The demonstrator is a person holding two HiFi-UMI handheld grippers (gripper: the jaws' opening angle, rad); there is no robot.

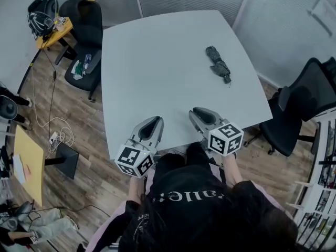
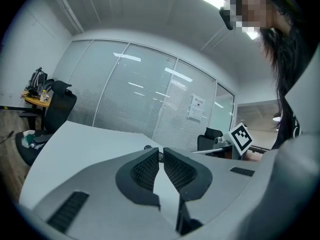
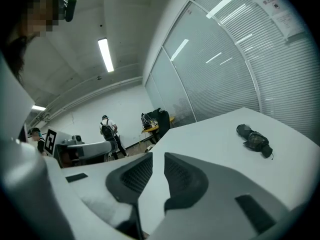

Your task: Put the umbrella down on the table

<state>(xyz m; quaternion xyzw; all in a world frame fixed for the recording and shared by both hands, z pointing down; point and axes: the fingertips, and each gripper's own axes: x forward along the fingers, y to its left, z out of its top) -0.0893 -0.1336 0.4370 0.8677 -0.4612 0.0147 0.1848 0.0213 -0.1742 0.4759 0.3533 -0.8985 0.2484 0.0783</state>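
1. Looking down from the head view, the folded umbrella (image 1: 218, 63) lies flat on the desk (image 1: 147, 62), out on its far right part. It is touched by nothing. Its long axis runs on a slant, from the far end at the left to the near end at the right. The left gripper (image 1: 156, 119) and the right gripper (image 1: 197, 111) hover side by side over the near edge, both well apart from the umbrella. It lies ahead and to the right of both, so the right gripper is the nearer. Judging by this, the setting-down looks done.

2. Along the left gripper view, the fingers (image 2: 145, 169) are drawn almost together, with only a slit at the tips and nothing between them. Bare desk stretches ahead. A dark speck just past the tips may be the umbrella, but it is too small to tell.

3. Along the right gripper view, the fingers (image 3: 185, 176) stand a narrow gap apart and hold nothing, with only desk showing through the gap. The umbrella sits well off to the right of the line they point along, lying roughly crosswise to it. Any return reach would have to swing rightward and forward.
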